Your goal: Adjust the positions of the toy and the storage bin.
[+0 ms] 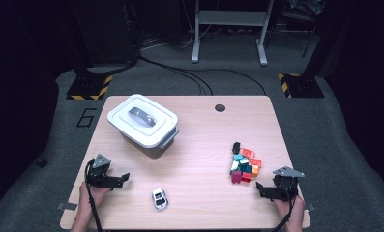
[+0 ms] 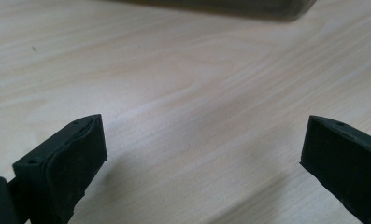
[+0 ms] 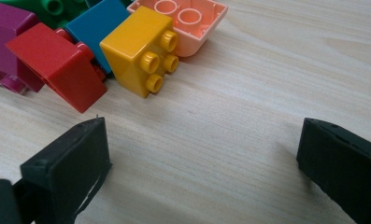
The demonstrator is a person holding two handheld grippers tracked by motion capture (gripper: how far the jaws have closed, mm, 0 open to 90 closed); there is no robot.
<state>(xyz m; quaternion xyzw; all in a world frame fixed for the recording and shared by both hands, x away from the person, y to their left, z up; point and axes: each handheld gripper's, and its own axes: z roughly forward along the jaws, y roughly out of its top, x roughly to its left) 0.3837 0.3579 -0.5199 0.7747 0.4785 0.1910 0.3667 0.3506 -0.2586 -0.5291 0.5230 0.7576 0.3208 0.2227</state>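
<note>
Left gripper: the black two-jaw left gripper (image 1: 126, 177) is resting low over the near left part of the table, in the person's left hand (image 1: 94, 195); its jaws are standing wide apart with nothing but bare wood between them, as the left gripper view (image 2: 204, 154) is showing.

Right gripper: the black two-jaw right gripper (image 1: 258, 186) is sitting at the near right edge in the person's right hand (image 1: 287, 207), jaws spread wide and gripping nothing; in the right gripper view (image 3: 204, 154) they are pointing toward the bricks without touching them.

Toy car: a small white plastic toy car (image 1: 159, 198) is lying near the front edge, between the two grippers, closer to the left one and apart from both.

Brick pile: a heap of coloured plastic building bricks (image 1: 244, 164) is lying just beyond the right gripper. The right gripper view is showing a red wedge brick (image 3: 57, 65), a yellow studded brick (image 3: 141, 49) on its side, a blue brick (image 3: 96, 21), a pink hollow brick (image 3: 188, 21) upside down and a purple brick (image 3: 5, 32), all crowding together.

Table: the light wooden table (image 1: 199, 145) is carrying everything.

Box: a grey plastic storage box with a white lid and handle (image 1: 142, 123) is standing at the far left, lid on, well apart from both grippers.
</note>
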